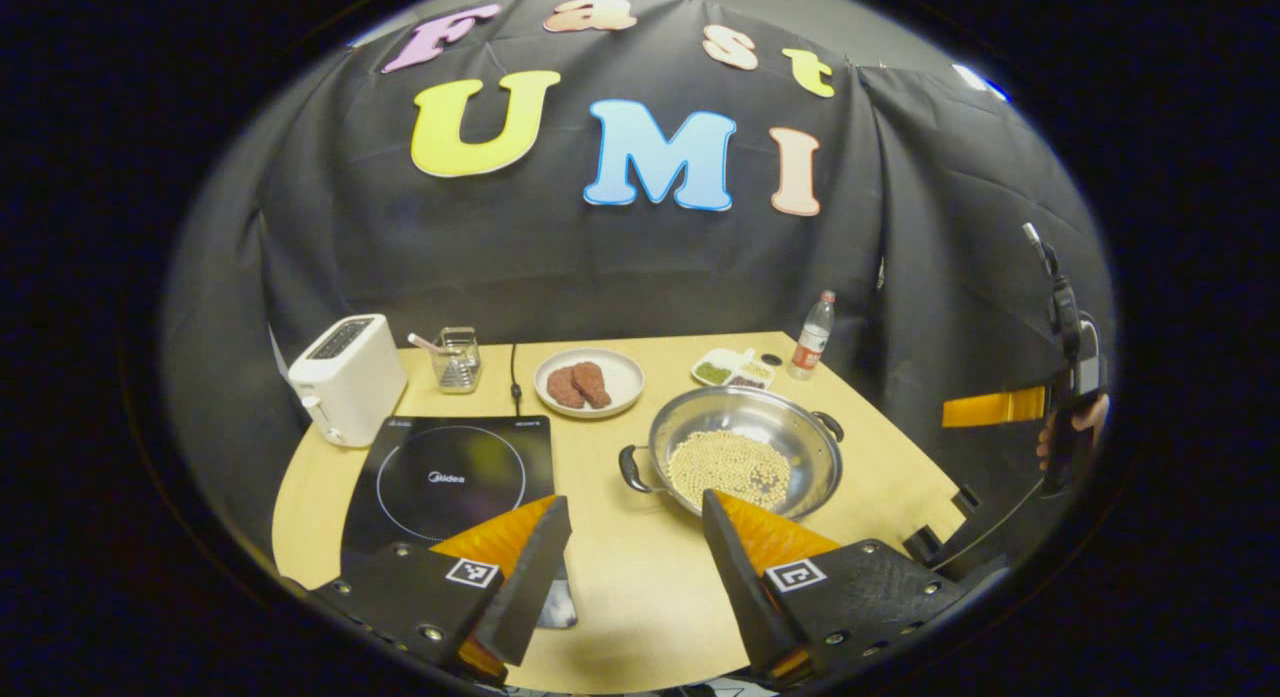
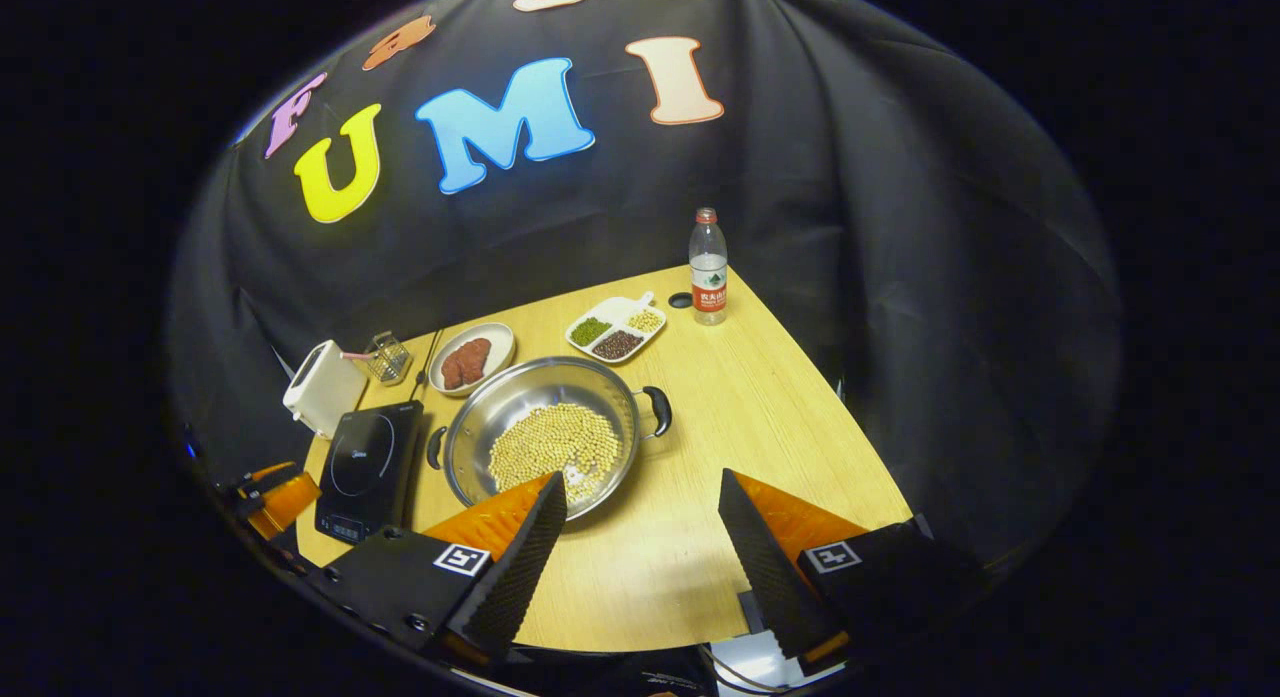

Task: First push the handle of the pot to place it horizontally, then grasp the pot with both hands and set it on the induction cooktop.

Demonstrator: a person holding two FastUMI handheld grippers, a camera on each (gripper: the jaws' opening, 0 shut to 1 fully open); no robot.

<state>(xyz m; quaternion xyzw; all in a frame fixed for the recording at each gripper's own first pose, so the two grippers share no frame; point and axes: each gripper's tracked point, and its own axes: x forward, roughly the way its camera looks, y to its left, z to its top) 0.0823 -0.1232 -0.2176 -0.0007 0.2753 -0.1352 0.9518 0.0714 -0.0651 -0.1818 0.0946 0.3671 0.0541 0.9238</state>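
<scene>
A steel pot (image 1: 745, 447) (image 2: 545, 432) holding pale beans sits on the wooden table, with a black handle at each side (image 1: 632, 469) (image 2: 657, 410). The black induction cooktop (image 1: 450, 482) (image 2: 368, 465) lies to the pot's left. My left gripper (image 1: 635, 567) hovers open above the table's near edge, between cooktop and pot. In the right gripper view, my right gripper (image 2: 640, 552) hangs open above the near edge, just right of the pot. The other gripper, held by a hand, appears at the far right of the left gripper view (image 1: 1060, 407).
A white toaster (image 1: 347, 377) and a small wire basket (image 1: 458, 361) stand behind the cooktop. A plate of meat (image 1: 588, 382), a divided dish of beans (image 2: 615, 331) and a water bottle (image 2: 708, 280) line the table's back. Black cloth walls close in behind.
</scene>
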